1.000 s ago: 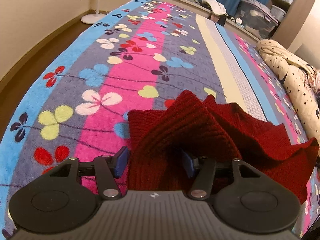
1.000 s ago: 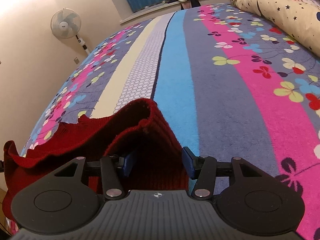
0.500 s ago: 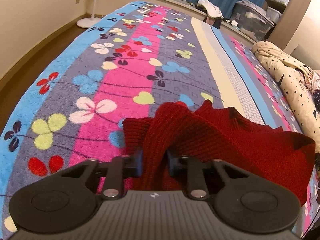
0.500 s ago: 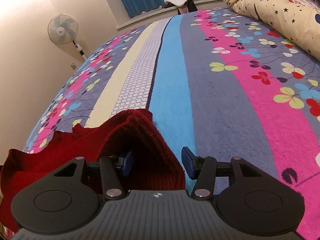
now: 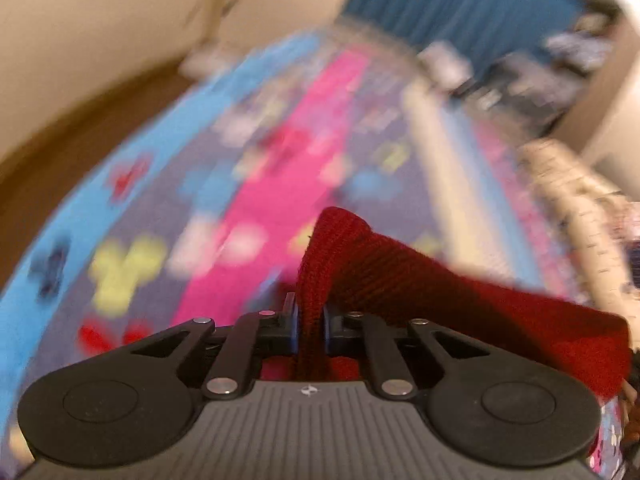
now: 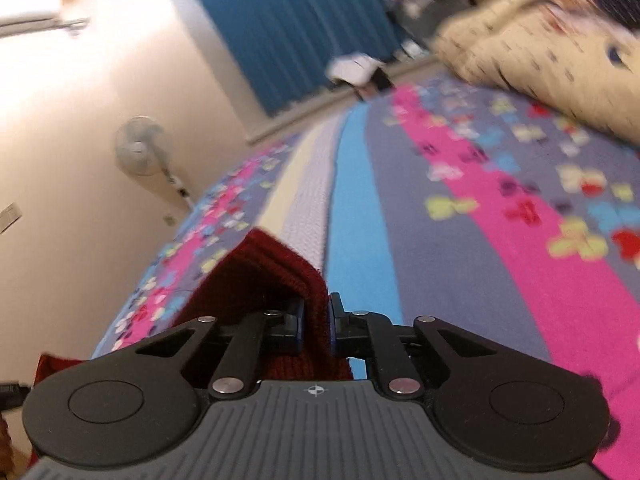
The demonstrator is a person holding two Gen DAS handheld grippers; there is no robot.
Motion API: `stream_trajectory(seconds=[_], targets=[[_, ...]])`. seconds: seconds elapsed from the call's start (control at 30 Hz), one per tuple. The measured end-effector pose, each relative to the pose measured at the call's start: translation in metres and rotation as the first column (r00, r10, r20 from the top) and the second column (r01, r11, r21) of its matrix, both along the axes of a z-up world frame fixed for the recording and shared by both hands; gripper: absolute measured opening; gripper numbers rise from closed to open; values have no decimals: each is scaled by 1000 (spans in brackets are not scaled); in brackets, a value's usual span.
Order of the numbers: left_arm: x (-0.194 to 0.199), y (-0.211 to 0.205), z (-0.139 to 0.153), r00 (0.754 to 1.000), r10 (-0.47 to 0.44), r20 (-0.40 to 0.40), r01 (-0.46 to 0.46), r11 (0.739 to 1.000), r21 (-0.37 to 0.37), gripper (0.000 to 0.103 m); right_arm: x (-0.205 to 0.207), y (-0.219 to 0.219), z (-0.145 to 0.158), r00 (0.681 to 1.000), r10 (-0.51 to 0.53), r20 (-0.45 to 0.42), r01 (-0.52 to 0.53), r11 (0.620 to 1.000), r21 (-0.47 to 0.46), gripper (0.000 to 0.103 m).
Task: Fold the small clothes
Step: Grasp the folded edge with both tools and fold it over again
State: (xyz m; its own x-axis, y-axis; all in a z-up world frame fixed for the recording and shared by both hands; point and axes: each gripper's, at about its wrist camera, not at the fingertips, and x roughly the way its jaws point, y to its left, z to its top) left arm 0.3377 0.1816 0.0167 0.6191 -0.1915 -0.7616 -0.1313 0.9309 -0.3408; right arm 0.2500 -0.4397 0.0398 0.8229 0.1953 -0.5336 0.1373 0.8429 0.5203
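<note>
Both claws are pinched tight on the same red knit cloth. Left claw [image 5: 310, 322] has a thick bunch of the red cloth [image 5: 400, 280] squeezed between its blue pads, and the cloth stretches away to the right, above the bed. Right claw [image 6: 318, 322] grips another edge of the red cloth [image 6: 256, 276], which stands up in a little peak just past its pads and trails off to the left.

Under the cloth is the bed [image 6: 460, 260], covered with a blanket of blue, pink and grey stripes with flowers. A cream quilt with stars [image 6: 540, 48] is bunched at the far right. A fan [image 6: 140, 152] stands by the wall, and blue curtains [image 6: 288, 28] hang at the back. Everything far off looks blurry.

I think this is the grab-and-lift step. Next, both hands should pull the cloth flat, then bring one edge over onto the other, keeping the grip tight so it does not slip.
</note>
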Motion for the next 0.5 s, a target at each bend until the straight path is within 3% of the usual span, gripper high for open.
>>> stream_trajectory(seconds=[0.03,0.1,0.2,0.33,0.47,0.5], targets=[[4,4,-13,996,20,-85,-23,999,-32,12,7,-4,-13,995,8,-95,-4,999,38,12],[5,7,-16,995,29,-99,-35,998,-61,12,14,-6,-30,980,26,-196,-10,997,81,13],[5,6,-10,997,11,-70,-17,996,-84,13,13,3,-20,987,60,-150,-61,998,-1,18],[7,6,-13,996,17,-88,-26,994,-104,16,13,1,-21,984,50,-169,-47,999,19,27],[7,7,-16,996,-7,-84,-4,992,-128,47,13,-1,-26,982,47,-183,-44,999,25,33],[8,5,-18,996,-12,-88,2,993,-118,50,14,-1,-27,981,49,-187,-45,999,25,33]])
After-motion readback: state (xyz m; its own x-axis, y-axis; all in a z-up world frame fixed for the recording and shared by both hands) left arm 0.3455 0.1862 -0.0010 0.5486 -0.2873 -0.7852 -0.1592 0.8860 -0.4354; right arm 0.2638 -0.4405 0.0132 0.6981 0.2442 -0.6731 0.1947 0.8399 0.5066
